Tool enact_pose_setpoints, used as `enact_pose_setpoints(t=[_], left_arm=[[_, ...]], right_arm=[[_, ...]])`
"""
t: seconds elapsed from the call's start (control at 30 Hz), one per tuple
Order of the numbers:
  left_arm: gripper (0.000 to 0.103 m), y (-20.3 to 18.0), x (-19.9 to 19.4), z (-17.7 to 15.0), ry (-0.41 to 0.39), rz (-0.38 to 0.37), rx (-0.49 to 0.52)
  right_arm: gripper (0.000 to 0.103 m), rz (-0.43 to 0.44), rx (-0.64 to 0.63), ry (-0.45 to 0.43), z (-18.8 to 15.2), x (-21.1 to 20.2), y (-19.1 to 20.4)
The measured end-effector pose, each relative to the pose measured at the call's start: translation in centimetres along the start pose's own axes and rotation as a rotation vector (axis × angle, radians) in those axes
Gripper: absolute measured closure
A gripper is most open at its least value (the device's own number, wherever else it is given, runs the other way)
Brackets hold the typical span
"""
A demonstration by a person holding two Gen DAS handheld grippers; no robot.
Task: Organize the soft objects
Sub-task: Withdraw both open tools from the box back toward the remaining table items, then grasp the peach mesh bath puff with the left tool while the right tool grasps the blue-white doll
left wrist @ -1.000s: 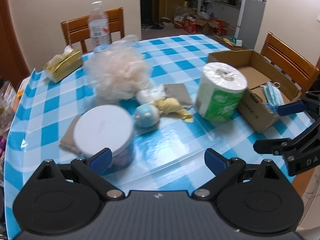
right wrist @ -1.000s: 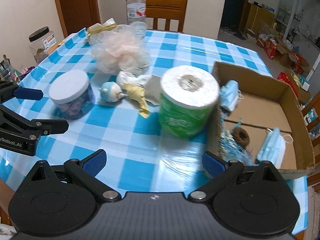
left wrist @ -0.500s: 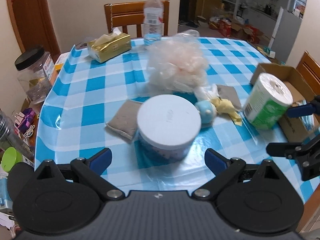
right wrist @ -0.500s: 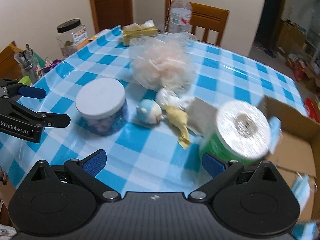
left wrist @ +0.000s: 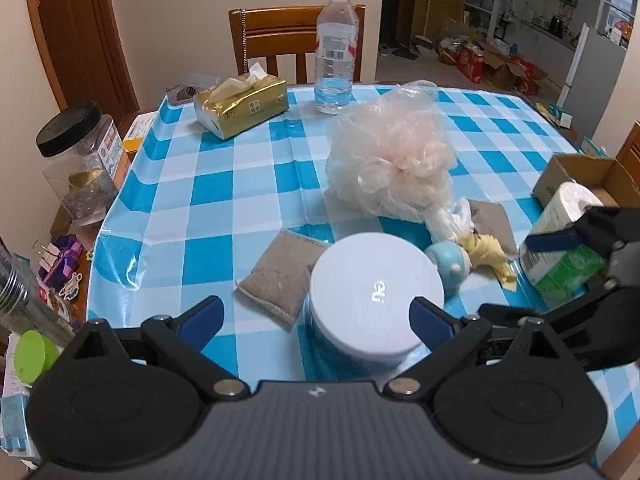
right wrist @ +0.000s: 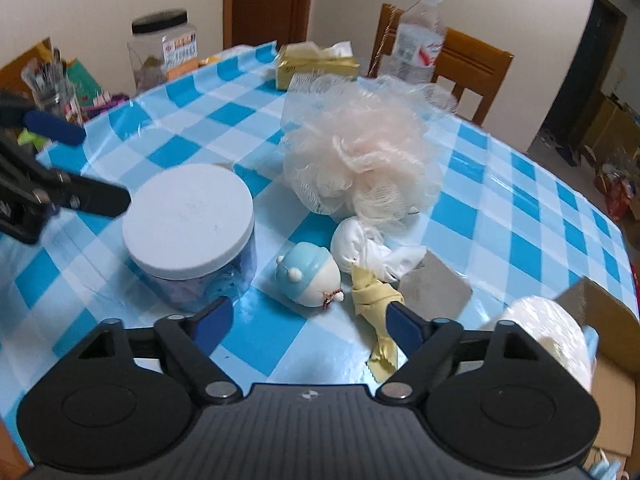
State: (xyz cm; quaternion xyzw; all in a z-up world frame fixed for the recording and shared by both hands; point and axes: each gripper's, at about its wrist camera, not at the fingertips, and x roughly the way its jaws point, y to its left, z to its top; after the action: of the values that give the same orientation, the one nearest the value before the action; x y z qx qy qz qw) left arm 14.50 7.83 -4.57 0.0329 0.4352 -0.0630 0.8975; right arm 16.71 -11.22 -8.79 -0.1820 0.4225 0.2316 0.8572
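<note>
Nearest the cameras, both grippers hang empty over the checked table (left wrist: 256, 168). Left gripper (left wrist: 316, 316) has fingers spread wide, with the white-lidded jar (left wrist: 376, 300) just ahead between the tips. Right gripper (right wrist: 308, 320) is also spread, nothing pinched, pointed at the small blue-capped toy (right wrist: 308, 276) just in front.

Progress, by my read: early. Nearly all the soft things lie loose on the cloth; nothing is being carried. Only a corner of the cardboard box (left wrist: 592, 172) shows, at 3 o'clock in the left view, and its contents cannot be seen here.

Soft items, near to far in the right view:
- yellow cloth (right wrist: 372, 304) at 1 o'clock, twisted and limp, touching the right fingertip area
- blue-capped toy, round, lying on its side
- white cloth bundle (right wrist: 356, 244), knotted, touching the toy's far side
- grey pad (right wrist: 436, 288) at 2 o'clock, flat
- second grey pad (left wrist: 280, 276), at 11 o'clock of the jar in the left view, partly tucked under it
- toilet roll (right wrist: 548, 336) upright at 3 o'clock, beside the box
- pink mesh bath puff (right wrist: 360, 152) at 12 o'clock, big, fluffy, likely to squash under a grip

Farther back: gold tissue pack (left wrist: 240, 106) and water bottle (left wrist: 336, 48) at the far edge.
</note>
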Motion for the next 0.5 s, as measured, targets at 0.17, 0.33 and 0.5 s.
enact_pose_setpoints(t=[0.17, 0.33, 0.5], left_arm=[[0.004, -0.1, 0.9, 0.7, 0.013, -0.004, -0.011], [0.004, -0.3, 1.8, 1.2, 0.03, -0.007, -0.012], [0.004, -0.5, 2.2, 1.9, 0.031, -0.013, -0.009]], right_arm=[[0.03, 0.014, -0.03, 0.019, 0.4, 2.7, 0.0], [0.034, 0.035, -0.03, 0.016, 0.8, 4.3, -0.3], [0.049, 0.053, -0.033, 0.016, 1.1, 5.3, -0.3]])
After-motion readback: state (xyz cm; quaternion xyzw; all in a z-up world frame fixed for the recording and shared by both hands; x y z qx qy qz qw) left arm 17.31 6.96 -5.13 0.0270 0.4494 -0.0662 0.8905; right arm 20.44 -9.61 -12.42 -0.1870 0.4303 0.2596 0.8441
